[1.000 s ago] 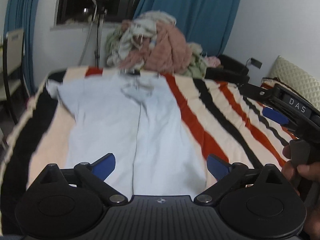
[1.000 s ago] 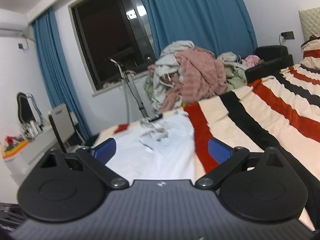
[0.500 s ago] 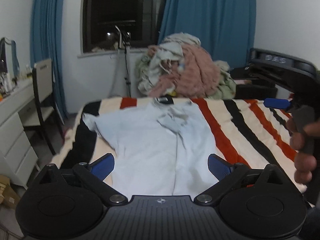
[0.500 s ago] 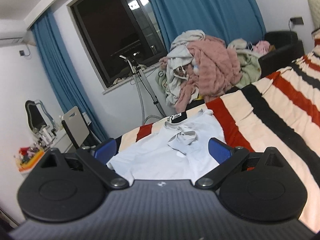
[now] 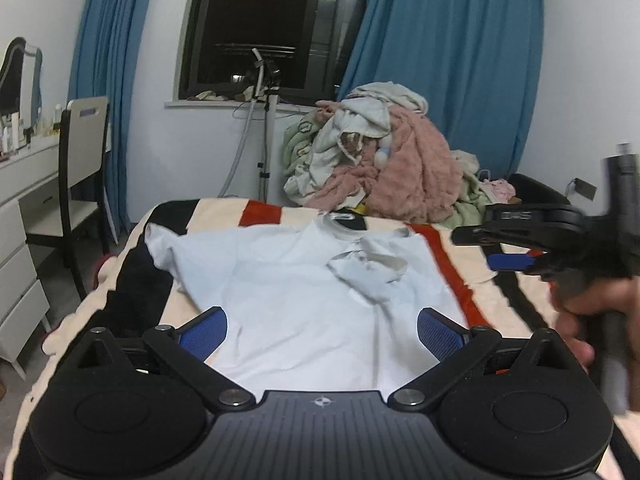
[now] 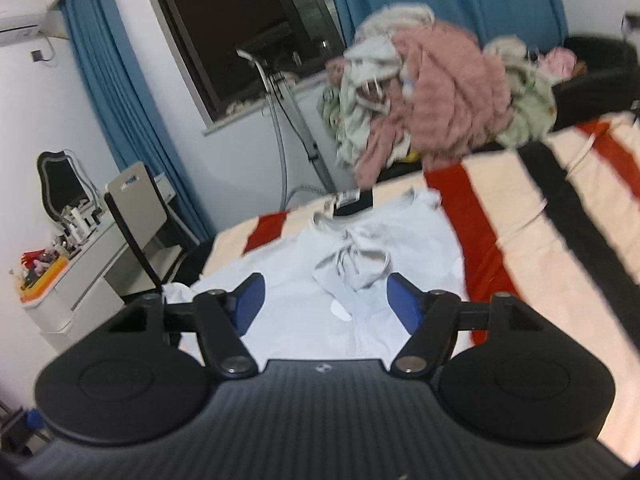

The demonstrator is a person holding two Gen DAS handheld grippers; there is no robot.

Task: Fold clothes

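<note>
Dim indoor light, fisheye-bent edges, motion blur in right view.

The shirt (image 5: 296,296) is thin, smooth, pale-blue cloth, matt, lightly creased. The bed cover (image 5: 472,252) beneath it is soft striped cloth, also matt. In the clothes pile (image 5: 380,160), a pink piece looks fluffy and rough. The left hand-held gripper (image 5: 322,328) is matt black plastic with ribbed blue pads and small shiny metal pivots. The curtains (image 5: 460,60) are plain matt cloth.
</note>
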